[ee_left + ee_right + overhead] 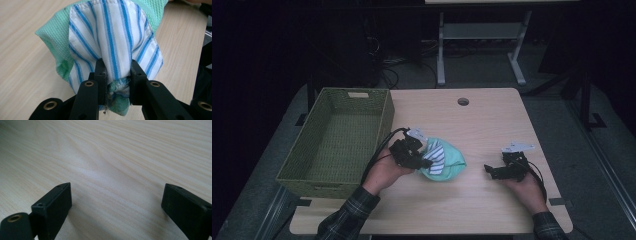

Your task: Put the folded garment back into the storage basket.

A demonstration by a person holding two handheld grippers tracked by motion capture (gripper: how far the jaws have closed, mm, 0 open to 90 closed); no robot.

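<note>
Left claw (117, 72) pinching the bunched striped cloth (112, 37) with the green cloth (52, 40) wrapped behind it (both caught between the jaws), just right of the woven basket (382, 117) over the table (492, 120). Right claw (116, 202) resting wide apart, gripping nothing, low over bare wood, well apart from the bundle.

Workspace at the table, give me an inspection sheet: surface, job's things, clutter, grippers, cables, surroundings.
Surface: pale wood table with a round hole near its far edge.
Job's things: green cloth bunched with a blue-striped white cloth; green woven basket at the table's left, nothing inside.
Clutter: nothing seen.
Grippers: left gripper shut on both cloths; right gripper open over bare wood.
Cables: black cable loops from the left gripper.
Surroundings: dark floor, white desk frame behind.
</note>
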